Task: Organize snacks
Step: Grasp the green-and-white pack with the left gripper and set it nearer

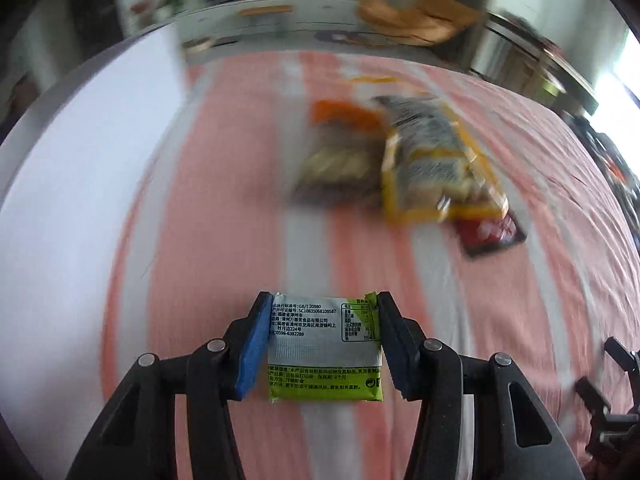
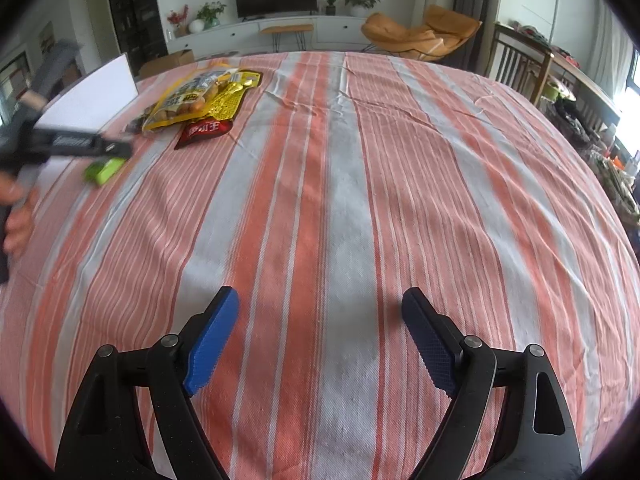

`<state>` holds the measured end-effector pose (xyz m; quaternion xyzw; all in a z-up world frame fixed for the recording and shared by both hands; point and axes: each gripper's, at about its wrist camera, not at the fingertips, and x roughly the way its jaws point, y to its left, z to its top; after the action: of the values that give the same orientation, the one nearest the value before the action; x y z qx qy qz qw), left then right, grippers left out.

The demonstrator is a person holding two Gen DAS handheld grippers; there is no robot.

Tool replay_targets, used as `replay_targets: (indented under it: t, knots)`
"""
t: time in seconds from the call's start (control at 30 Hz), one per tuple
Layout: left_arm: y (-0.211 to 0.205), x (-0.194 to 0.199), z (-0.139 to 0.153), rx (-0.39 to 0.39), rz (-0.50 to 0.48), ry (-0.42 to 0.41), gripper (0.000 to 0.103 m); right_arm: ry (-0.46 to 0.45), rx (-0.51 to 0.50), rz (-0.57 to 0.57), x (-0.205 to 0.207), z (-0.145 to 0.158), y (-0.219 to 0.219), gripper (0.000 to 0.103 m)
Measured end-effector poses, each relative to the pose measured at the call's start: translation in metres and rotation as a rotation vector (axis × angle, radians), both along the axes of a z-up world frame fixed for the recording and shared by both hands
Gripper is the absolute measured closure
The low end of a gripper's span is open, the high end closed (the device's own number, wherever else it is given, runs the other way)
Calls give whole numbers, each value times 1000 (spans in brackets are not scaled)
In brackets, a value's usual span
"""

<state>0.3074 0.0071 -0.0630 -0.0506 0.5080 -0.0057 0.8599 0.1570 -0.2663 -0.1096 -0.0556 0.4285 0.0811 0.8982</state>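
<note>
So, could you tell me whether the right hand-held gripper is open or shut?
Open: the right hand-held gripper has its jaws wide apart over the striped cloth, nothing between them.

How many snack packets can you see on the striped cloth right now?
4: a green packet clamped in the left gripper; a yellow bag, an orange-topped packet beside it and a red packet under the bag's corner. More may be hidden.

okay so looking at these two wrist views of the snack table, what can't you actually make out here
- Snack pile, left wrist view: motion blur smears the yellow bag and the packets beside it; labels unreadable.
- Dark red packet, left wrist view: partly covered by the yellow bag.
- Green snack pack, right wrist view: small, blurred, half hidden behind the left tongs gripping it.
- Person's hand, right wrist view: cut off by the left edge.
- White box, right wrist view: contents not visible.
</note>
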Motion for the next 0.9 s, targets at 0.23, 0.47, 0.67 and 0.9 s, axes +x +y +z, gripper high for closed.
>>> replay_targets:
  t: [0.23,0.47,0.67,0.9]
  knots:
    - [22,-71,-7,0,0,-25,5,0,0,0,0,0,0,16]
    - [34,-84,-17,104,13,-96,1,-1,4,3,-1,0,0,16]
    - [32,-87,-19,110,24,-121,0,-1,2,2,-2,0,0,16]
    - [31,-87,-19,110,24,-121,0,-1,6,5,-2,-1,0,16]
